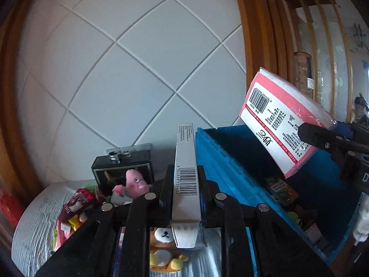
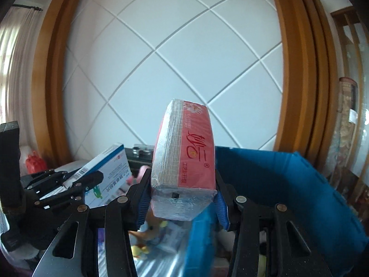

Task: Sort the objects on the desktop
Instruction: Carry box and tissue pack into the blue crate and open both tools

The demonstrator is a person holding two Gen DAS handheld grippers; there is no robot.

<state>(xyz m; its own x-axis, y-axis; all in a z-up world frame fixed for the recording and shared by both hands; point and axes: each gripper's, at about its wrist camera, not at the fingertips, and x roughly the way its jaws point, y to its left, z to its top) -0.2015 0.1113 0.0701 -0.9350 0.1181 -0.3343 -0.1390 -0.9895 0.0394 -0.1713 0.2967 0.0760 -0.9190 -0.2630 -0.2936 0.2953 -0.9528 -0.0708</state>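
Note:
My left gripper [image 1: 185, 182] is shut on a thin white medicine box [image 1: 185, 161], held edge-on with its barcode up. The same box [image 2: 108, 173] and left gripper [image 2: 76, 180] show at the left of the right wrist view. My right gripper [image 2: 182, 184] is shut on a red tissue pack [image 2: 186, 152], gripped across its width. In the left wrist view that tissue pack [image 1: 279, 124] hangs tilted above the blue bin [image 1: 230, 161], with a finger [image 1: 322, 138] of the right gripper on it. Both packs are lifted above the table.
The blue bin [image 2: 288, 184] holds small cartons [image 1: 279, 189]. On the white cloth [image 1: 34, 219] lie a pink plush toy [image 1: 133, 182], snack packets [image 1: 76, 203], a bear figure [image 1: 163, 249] and a black box [image 1: 122, 168]. A tiled wall and wooden frame stand behind.

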